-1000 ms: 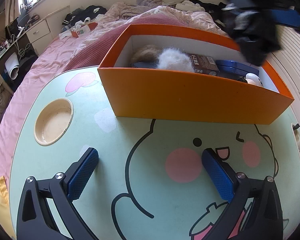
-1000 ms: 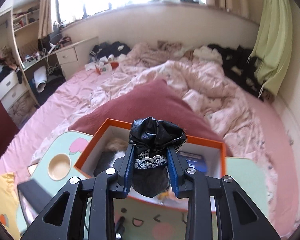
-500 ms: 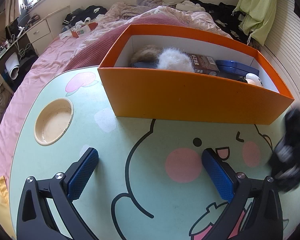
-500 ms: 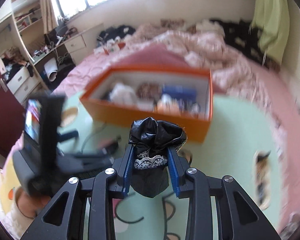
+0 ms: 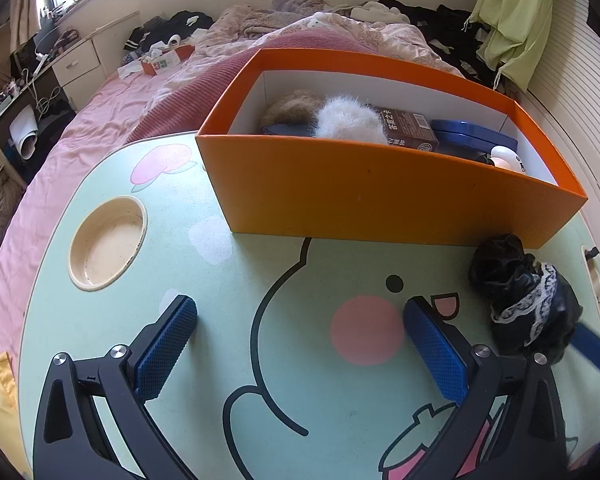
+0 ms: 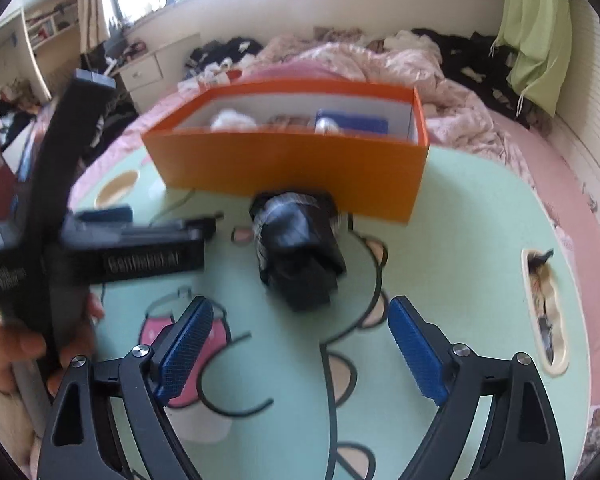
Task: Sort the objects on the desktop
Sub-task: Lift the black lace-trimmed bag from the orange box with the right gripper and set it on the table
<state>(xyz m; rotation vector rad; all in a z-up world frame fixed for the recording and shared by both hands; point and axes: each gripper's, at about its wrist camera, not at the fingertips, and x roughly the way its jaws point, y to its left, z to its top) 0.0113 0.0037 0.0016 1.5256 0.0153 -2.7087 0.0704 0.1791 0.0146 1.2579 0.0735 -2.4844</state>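
A black scrunchie with white lace trim lies on the green cartoon table, just in front of the orange box. It also shows in the left wrist view, at the right. My right gripper is open and empty, a little behind the scrunchie. My left gripper is open and empty, low over the table's front. The orange box holds fluffy brown and white scrunchies, a brown carton, a blue case and a white item.
A round cup recess sits at the table's left. A slot is cut in the table's right edge. The left gripper's body and the hand that holds it show in the right wrist view. A bed with pink bedding lies behind the table.
My right gripper came down from above the box to the table, opened and let go of the black scrunchie, then drew back. The left gripper has not moved.
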